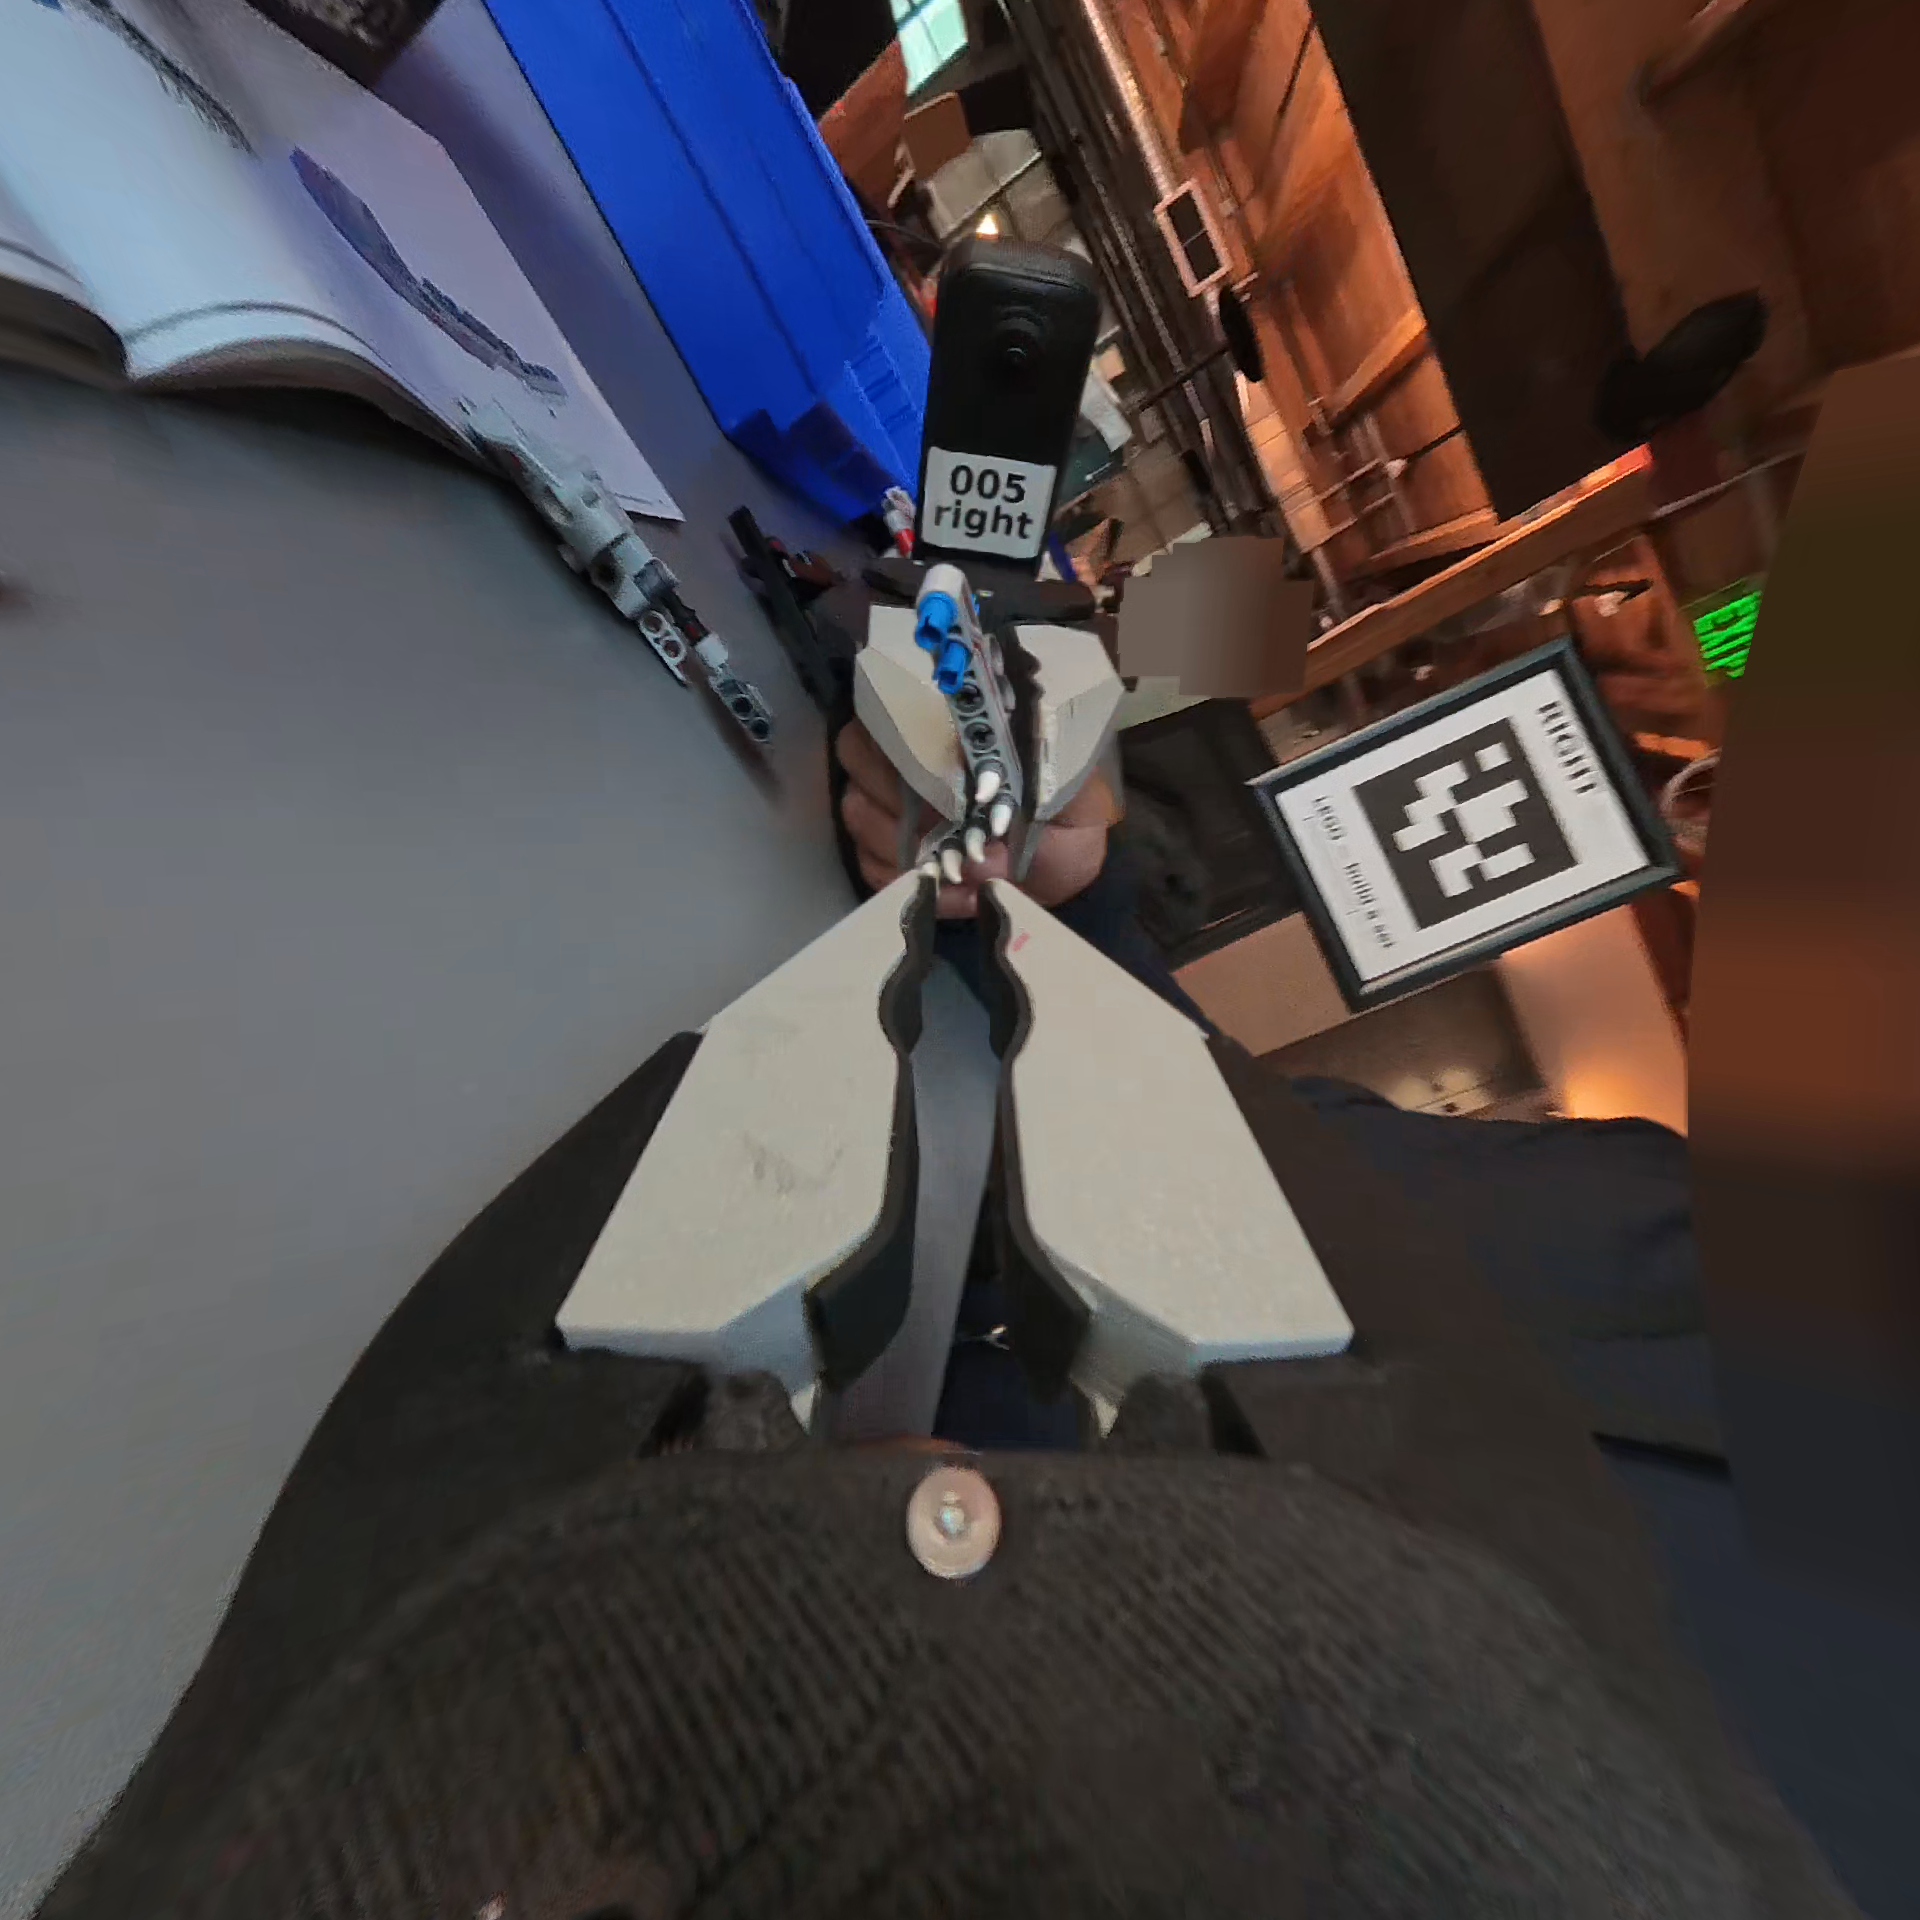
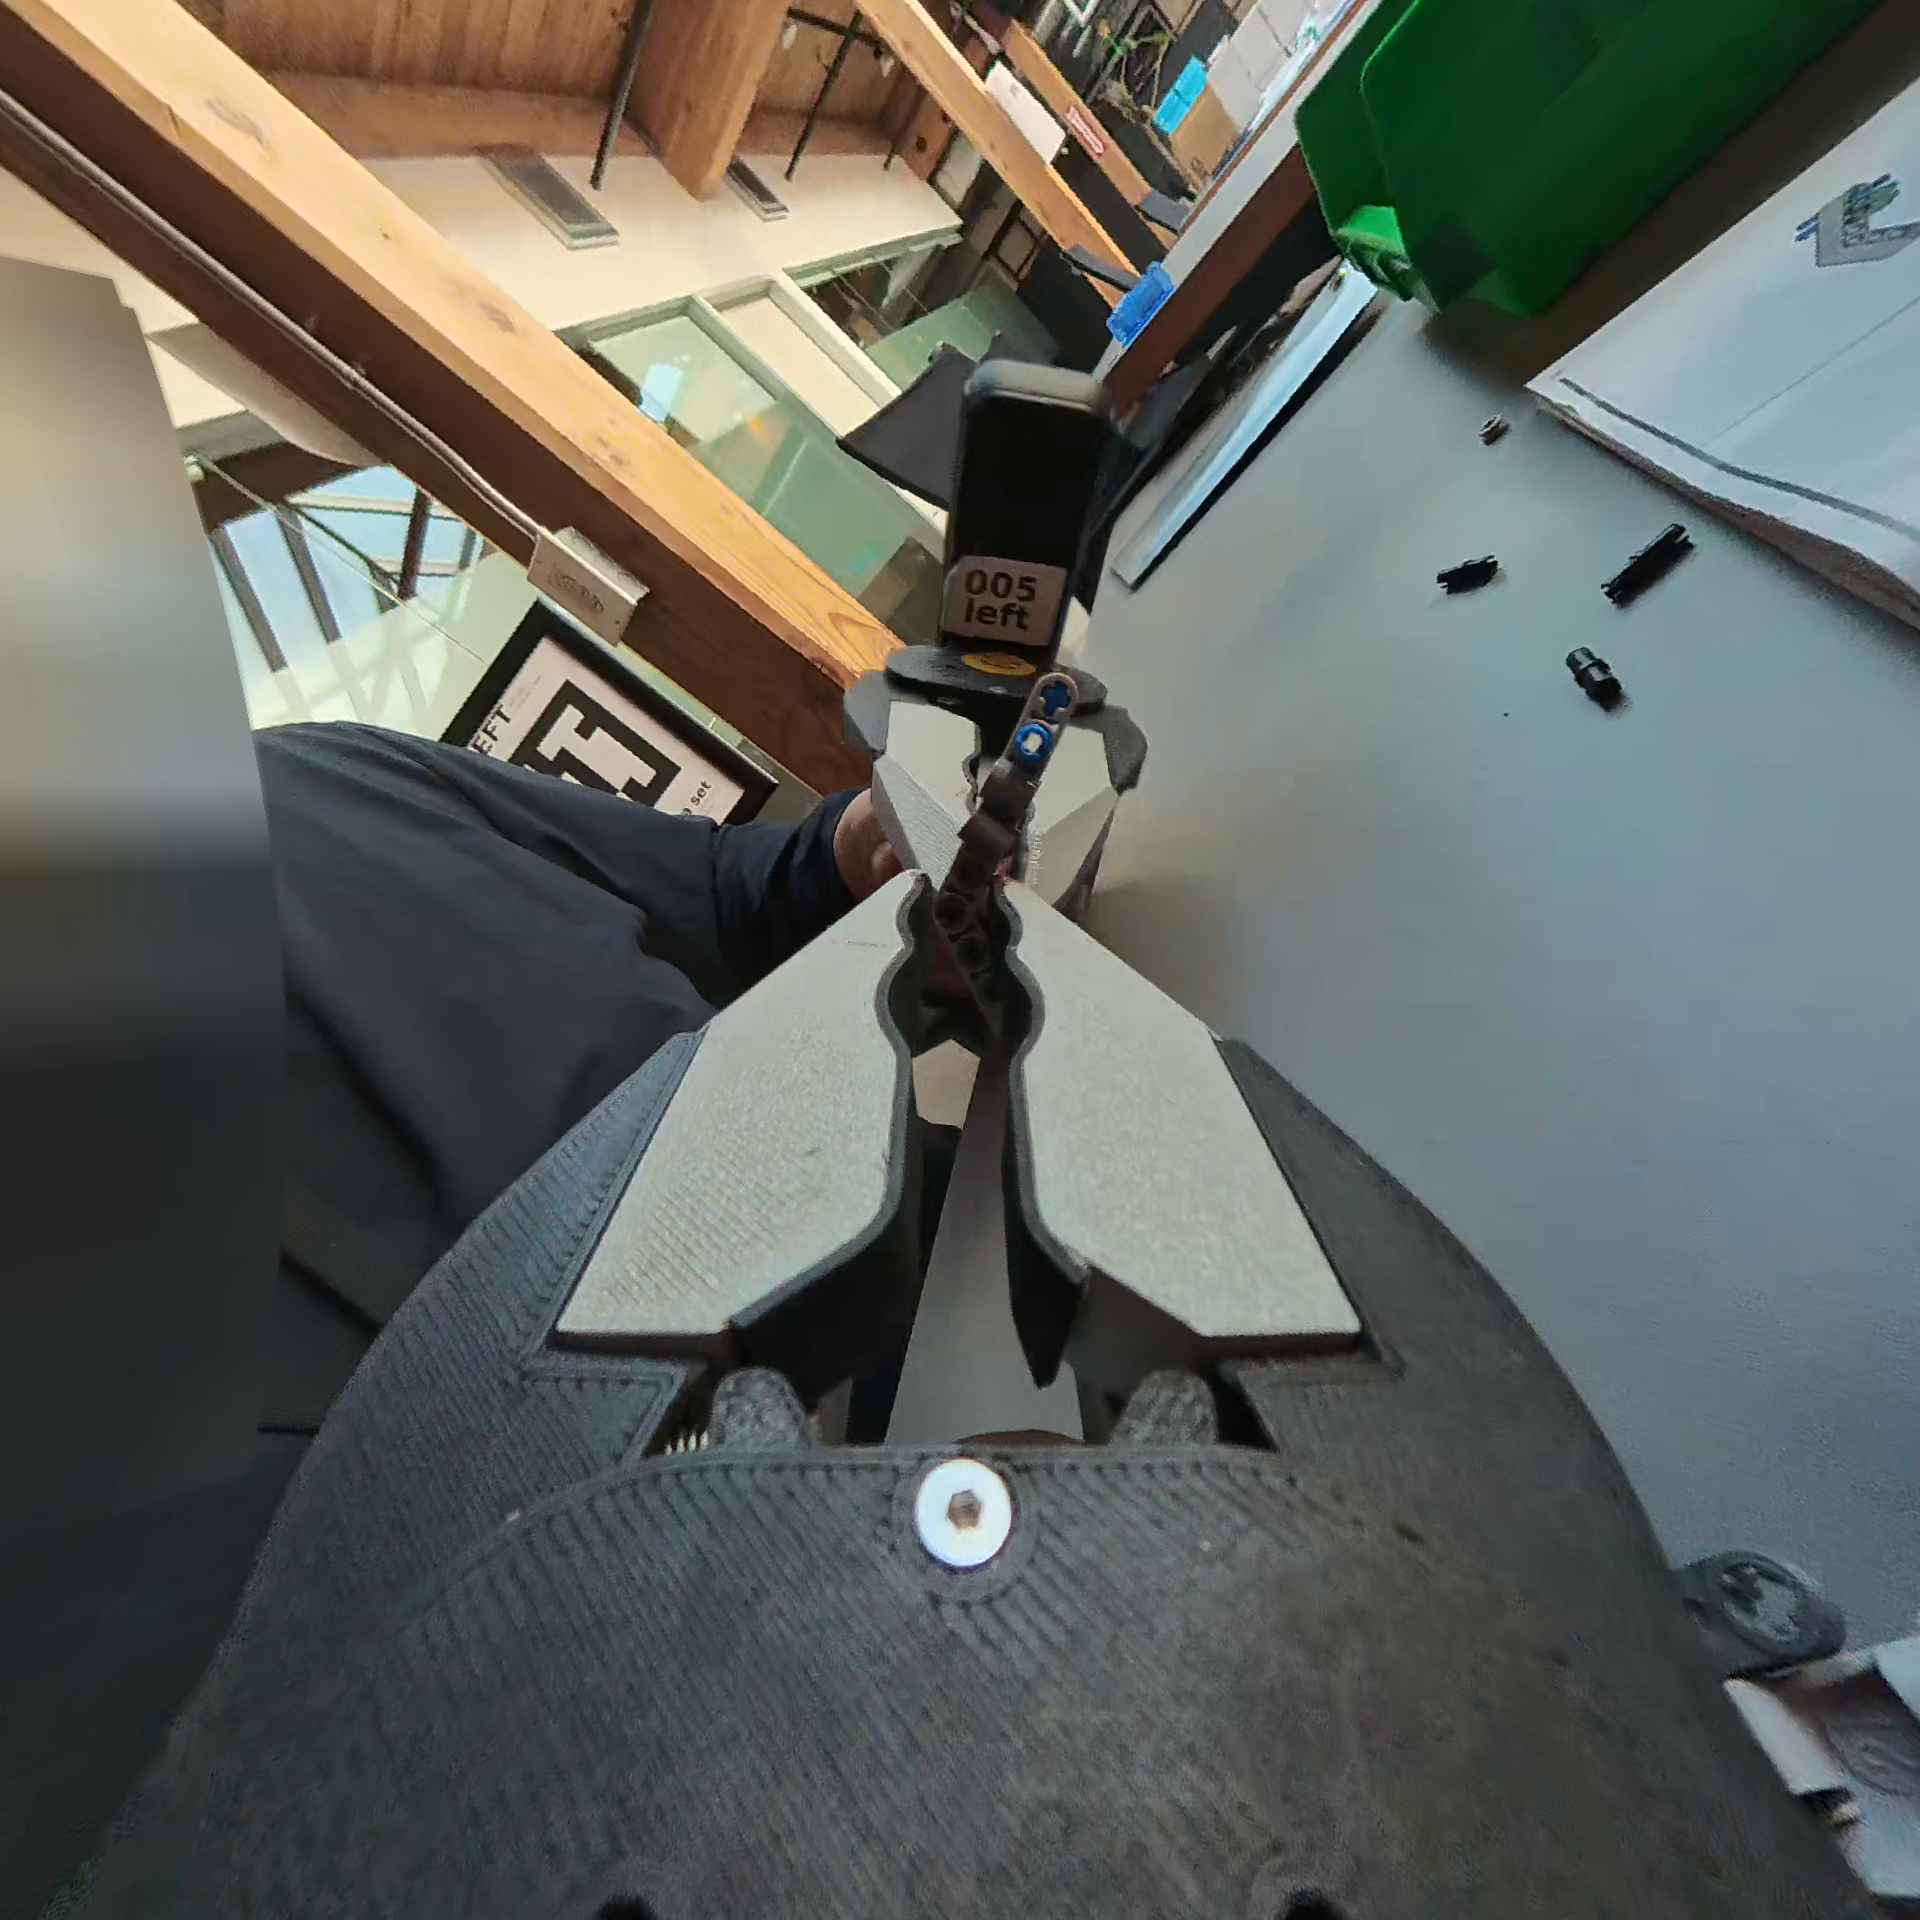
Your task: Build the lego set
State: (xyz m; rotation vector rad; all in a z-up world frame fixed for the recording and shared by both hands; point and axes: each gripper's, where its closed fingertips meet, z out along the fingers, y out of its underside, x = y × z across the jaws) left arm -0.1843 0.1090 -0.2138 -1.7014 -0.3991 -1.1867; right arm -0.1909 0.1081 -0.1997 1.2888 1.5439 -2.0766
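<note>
A grey lego beam (image 1: 977, 717) carries two blue pins (image 1: 940, 634) at one end and small white claws (image 1: 977, 836) at the other. My right gripper (image 2: 964, 891) is shut on this beam (image 2: 966, 935), held in the air beside the table. In the left wrist view the right gripper (image 1: 987, 816) faces me. My left gripper (image 1: 956, 885) meets it tip to tip, jaws a narrow gap apart, with the claw end right at its tips. I cannot tell whether it pinches the claws. The left gripper also shows in the right wrist view (image 2: 997, 857).
On the grey table (image 1: 312, 935) lie an open instruction booklet (image 1: 260, 260), a partly built lego model (image 1: 623, 561) and black parts (image 1: 779, 603). Loose black pins (image 2: 1647, 561) lie near the booklet (image 2: 1766, 364). A blue bin (image 1: 727, 260) and a green bin (image 2: 1558, 135) stand behind. Less than 4 cm separates the two grippers' tips.
</note>
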